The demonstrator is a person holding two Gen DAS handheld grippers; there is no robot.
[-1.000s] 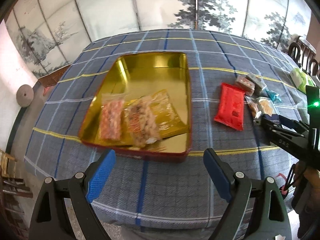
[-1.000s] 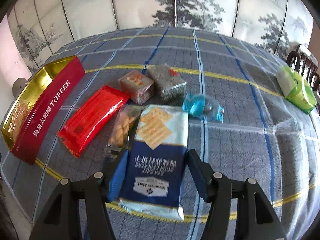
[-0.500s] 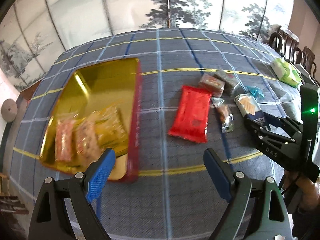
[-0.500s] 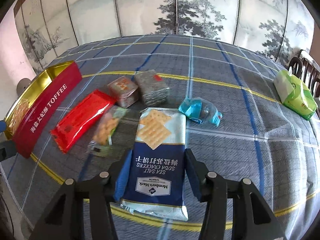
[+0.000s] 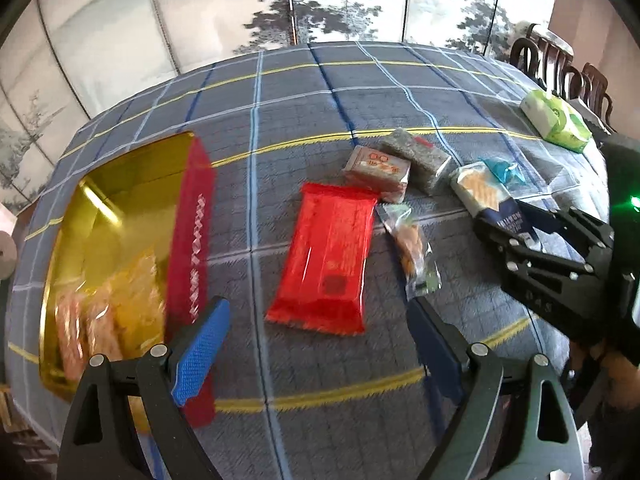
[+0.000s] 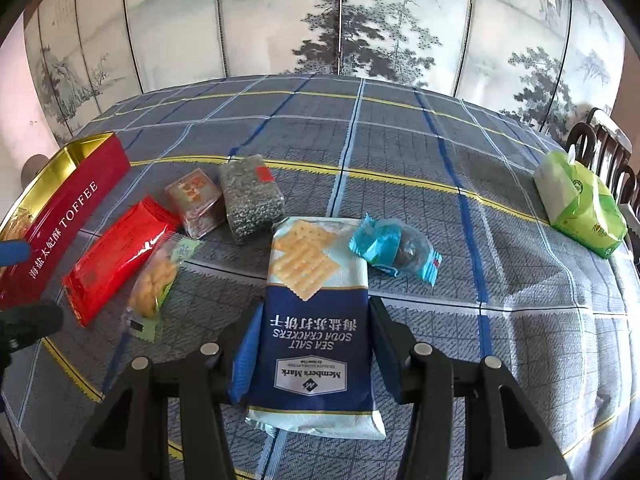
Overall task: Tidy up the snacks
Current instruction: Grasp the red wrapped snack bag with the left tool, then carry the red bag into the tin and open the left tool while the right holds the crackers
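Observation:
A red toffee tin (image 5: 192, 240) with a gold inside holds several snack packets at the left; it also shows in the right wrist view (image 6: 60, 216). My left gripper (image 5: 316, 344) is open and empty, above the cloth in front of a red packet (image 5: 328, 260). My right gripper (image 6: 316, 356) has its jaws closed against the sides of a blue sea salt soda cracker pack (image 6: 316, 320) lying on the table. Beside it lie a small clear cracker packet (image 6: 156, 280), a pink packet (image 6: 196, 200), a grey-green packet (image 6: 250, 200) and a light blue wrapped sweet (image 6: 394, 252).
A green tissue pack (image 6: 580, 204) lies at the far right near dark wooden chairs (image 6: 604, 148). A painted folding screen (image 6: 340, 20) stands behind the round table with its checked grey cloth (image 6: 400, 140).
My left gripper has swung right, from over the tin to in front of the red packet. My right gripper has narrowed from open to gripping the cracker pack.

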